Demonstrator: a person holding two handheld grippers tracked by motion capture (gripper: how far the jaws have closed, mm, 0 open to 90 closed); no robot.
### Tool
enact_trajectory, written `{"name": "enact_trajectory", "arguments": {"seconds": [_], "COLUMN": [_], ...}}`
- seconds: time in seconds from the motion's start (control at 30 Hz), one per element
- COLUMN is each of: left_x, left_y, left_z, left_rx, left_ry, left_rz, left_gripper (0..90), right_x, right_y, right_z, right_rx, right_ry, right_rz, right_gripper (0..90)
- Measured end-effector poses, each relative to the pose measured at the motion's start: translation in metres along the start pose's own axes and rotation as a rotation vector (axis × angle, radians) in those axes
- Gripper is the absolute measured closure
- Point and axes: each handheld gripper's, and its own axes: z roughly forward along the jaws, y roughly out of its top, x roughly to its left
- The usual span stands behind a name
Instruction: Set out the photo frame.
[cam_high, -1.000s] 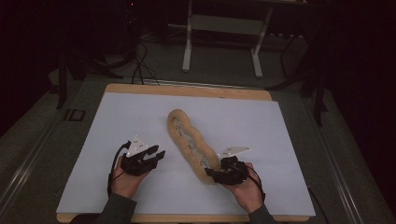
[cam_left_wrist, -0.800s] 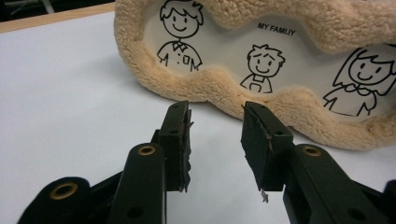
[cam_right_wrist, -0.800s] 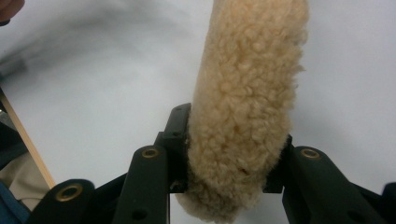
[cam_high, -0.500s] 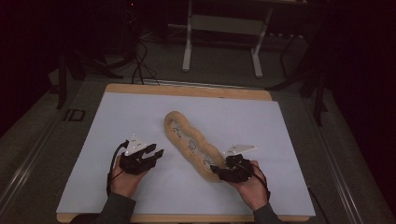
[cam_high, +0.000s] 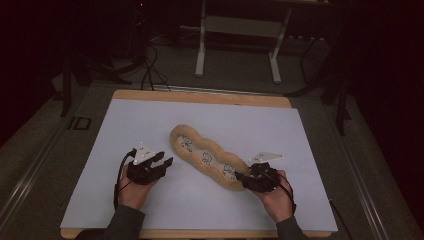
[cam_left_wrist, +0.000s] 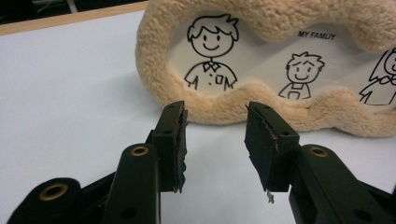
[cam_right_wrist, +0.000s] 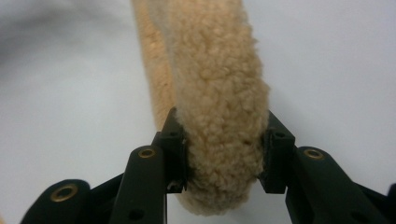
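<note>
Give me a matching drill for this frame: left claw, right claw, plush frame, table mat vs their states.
Things:
1. left claw
2. right claw
3. plush photo frame
4. white mat

States:
A. lies flat, covering the wooden tabletop
B. open, nothing between its pads, just short of the frame's edge
C. tan and fuzzy, with cartoon family drawings in its windows
D. clamped on the frame's fuzzy end

Pairs: 1-B, 2-D, 3-C, 4-A
</note>
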Motion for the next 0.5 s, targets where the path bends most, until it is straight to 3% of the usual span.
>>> {"name": "enact_trajectory", "arguments": {"seconds": [0.27,0.5], "left_x": [-0.001,0.006], "left_y": [0.004,0.007], "left_z": [0.009,0.016], "left_rx": [0.015,0.016], "left_ry": [0.047,0.088], "left_rz": [0.04,0.034], "left_gripper": [57.5,54.1], "right_x": [-0.006,-0.011], "right_y": [-0.002,-0.004], "right_z": [-0.001,-0.001], "right_rx": [-0.017,-0.024], "right_ry": [-0.048,-0.052], "right_rz": [0.013,0.025], "right_gripper": [60.6,60.0]}}
